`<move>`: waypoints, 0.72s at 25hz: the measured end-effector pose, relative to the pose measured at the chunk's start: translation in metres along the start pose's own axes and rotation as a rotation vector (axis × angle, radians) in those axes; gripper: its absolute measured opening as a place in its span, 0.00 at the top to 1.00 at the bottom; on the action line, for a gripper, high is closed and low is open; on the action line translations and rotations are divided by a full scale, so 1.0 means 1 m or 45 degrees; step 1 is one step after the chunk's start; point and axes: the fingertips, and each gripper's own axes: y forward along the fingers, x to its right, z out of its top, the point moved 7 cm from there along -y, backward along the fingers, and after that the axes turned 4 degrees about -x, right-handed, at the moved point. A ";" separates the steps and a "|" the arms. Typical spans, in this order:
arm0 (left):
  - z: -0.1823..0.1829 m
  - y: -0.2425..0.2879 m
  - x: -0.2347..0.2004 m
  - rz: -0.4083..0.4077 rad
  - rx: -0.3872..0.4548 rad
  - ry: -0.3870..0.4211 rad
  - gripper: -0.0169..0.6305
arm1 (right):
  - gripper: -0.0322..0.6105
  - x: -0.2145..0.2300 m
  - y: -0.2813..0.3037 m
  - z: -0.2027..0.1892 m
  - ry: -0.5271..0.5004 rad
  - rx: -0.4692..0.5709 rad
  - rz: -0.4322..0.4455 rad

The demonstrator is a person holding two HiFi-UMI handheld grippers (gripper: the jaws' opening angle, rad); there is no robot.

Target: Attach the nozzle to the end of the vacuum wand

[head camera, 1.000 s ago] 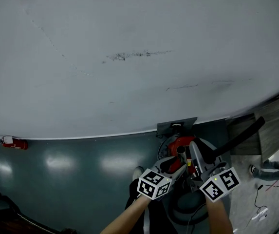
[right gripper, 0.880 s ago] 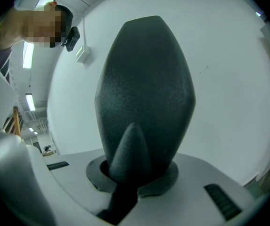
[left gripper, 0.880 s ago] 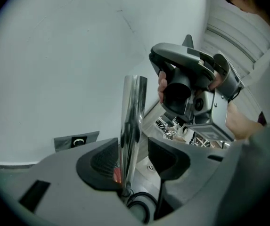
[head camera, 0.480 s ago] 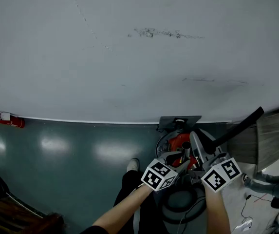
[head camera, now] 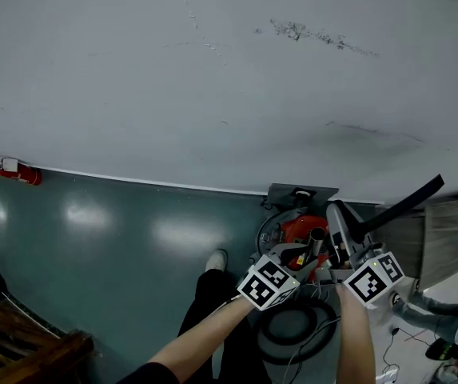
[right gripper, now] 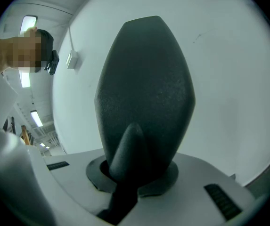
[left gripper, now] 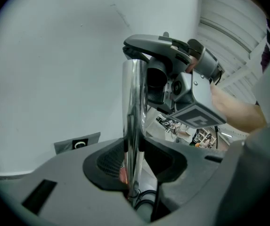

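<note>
L gripper fingers, just closing, pinch wand steady btwn them; R gripper fingers clamp nozzle, prob. for mating.

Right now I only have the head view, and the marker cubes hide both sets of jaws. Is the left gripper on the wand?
Observer: Yes. In the left gripper view the chrome wand stands upright between the pads of the left gripper, which have just been closing and touch it on both sides.
Operator: And the right?
Observer: The right gripper is shut on the dark nozzle.
Operator: Seated yet?
Observer: Cannot tell; the nozzle arches just over the wand's top end.
</note>
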 end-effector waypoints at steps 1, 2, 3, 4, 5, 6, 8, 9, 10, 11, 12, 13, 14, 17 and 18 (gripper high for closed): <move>0.000 0.000 0.000 0.000 0.000 0.001 0.77 | 0.87 0.000 0.001 0.002 0.000 0.011 0.008; 0.000 0.000 0.000 -0.001 -0.001 0.003 0.77 | 0.87 -0.001 0.002 0.004 -0.004 0.018 0.018; 0.000 0.000 0.001 -0.002 -0.002 0.006 0.77 | 0.87 -0.003 0.004 0.005 -0.016 0.017 0.030; 0.000 0.000 0.001 -0.003 -0.003 0.008 0.77 | 0.87 -0.005 0.007 0.006 -0.037 0.008 0.041; 0.000 0.000 0.001 -0.002 -0.004 0.011 0.77 | 0.87 -0.008 0.010 0.006 -0.067 -0.008 0.051; 0.000 0.000 0.001 -0.002 -0.005 0.012 0.77 | 0.87 -0.011 0.014 0.005 -0.103 -0.027 0.061; 0.001 0.000 0.001 -0.005 -0.006 0.013 0.77 | 0.87 -0.016 0.020 0.003 -0.170 -0.062 0.075; 0.001 0.000 0.001 -0.007 -0.007 0.014 0.77 | 0.87 -0.018 0.023 0.001 -0.196 -0.077 0.081; 0.001 0.000 0.001 -0.008 -0.008 0.016 0.77 | 0.87 -0.020 0.026 0.000 -0.215 -0.091 0.086; 0.001 0.000 0.002 -0.008 -0.009 0.017 0.77 | 0.87 -0.021 0.029 -0.002 -0.232 -0.104 0.091; 0.001 0.001 0.002 -0.007 -0.010 0.018 0.77 | 0.87 -0.022 0.031 -0.003 -0.248 -0.118 0.095; 0.001 0.000 0.001 -0.006 -0.012 0.020 0.77 | 0.87 -0.023 0.033 -0.004 -0.265 -0.133 0.099; 0.001 0.000 0.001 -0.005 -0.015 0.025 0.77 | 0.87 -0.024 0.035 -0.005 -0.281 -0.150 0.102; 0.002 0.001 0.000 -0.002 -0.034 0.064 0.77 | 0.88 -0.029 0.041 -0.007 -0.363 -0.222 0.109; 0.002 0.001 0.000 -0.002 -0.039 0.082 0.77 | 0.88 -0.032 0.044 -0.008 -0.408 -0.253 0.114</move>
